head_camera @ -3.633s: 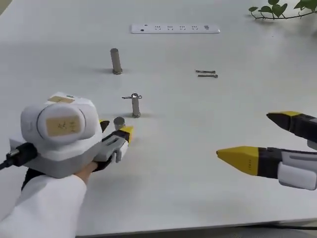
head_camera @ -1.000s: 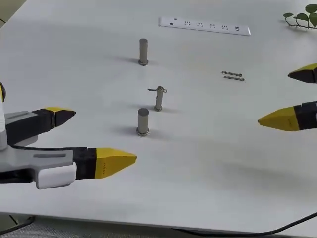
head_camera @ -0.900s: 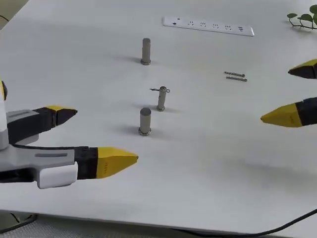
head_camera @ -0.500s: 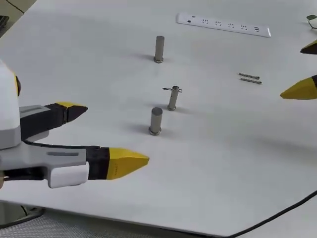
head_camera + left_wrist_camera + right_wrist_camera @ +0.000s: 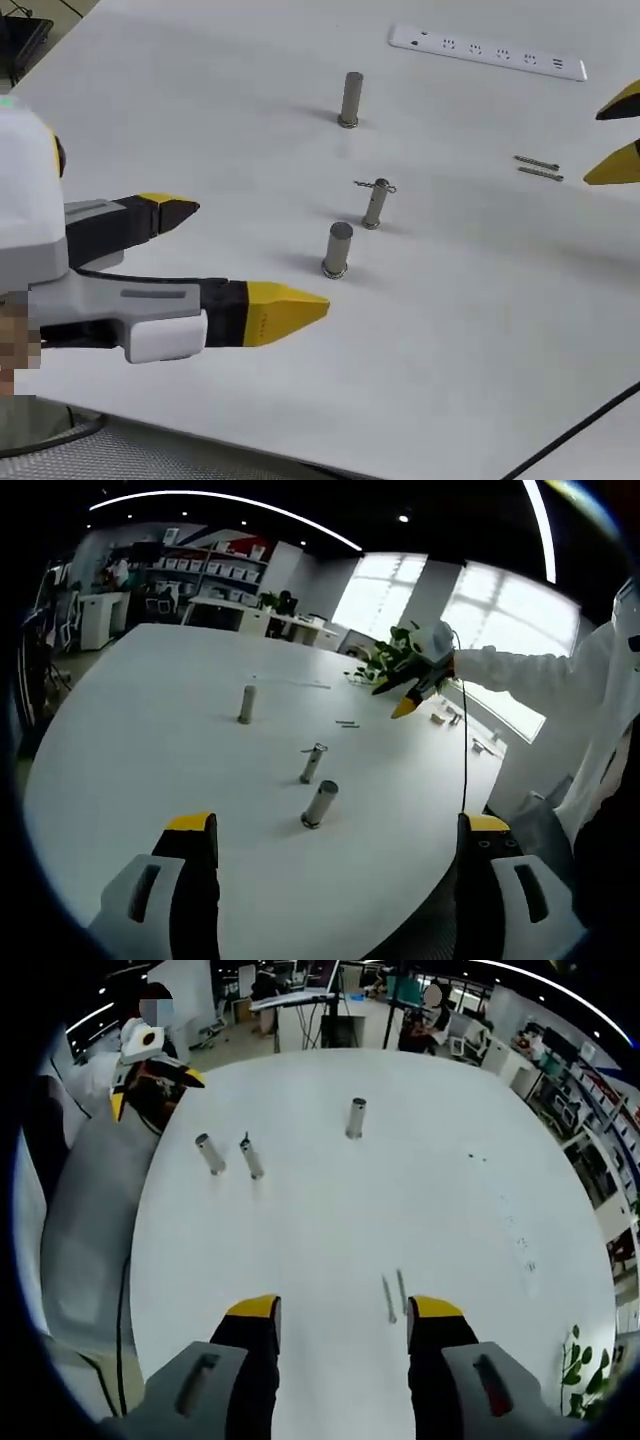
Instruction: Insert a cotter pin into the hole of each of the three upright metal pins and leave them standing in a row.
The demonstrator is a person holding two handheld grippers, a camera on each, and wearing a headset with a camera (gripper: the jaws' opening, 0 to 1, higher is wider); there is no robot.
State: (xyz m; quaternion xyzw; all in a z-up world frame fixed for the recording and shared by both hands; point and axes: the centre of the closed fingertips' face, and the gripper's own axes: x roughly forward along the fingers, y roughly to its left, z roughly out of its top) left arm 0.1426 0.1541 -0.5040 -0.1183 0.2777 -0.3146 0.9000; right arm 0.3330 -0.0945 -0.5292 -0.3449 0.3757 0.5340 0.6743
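Since our left gripper [image 5: 260, 256] and right gripper [image 5: 594, 145] both gape empty | cotter pins [image 5: 537, 168] lie flat, we might skid them grabbing.

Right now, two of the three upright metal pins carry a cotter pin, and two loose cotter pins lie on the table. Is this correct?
Not quite: only the middle metal pin carries one. The head view shows the near metal pin and the far metal pin bare. Two loose cotter pins do lie on the table.
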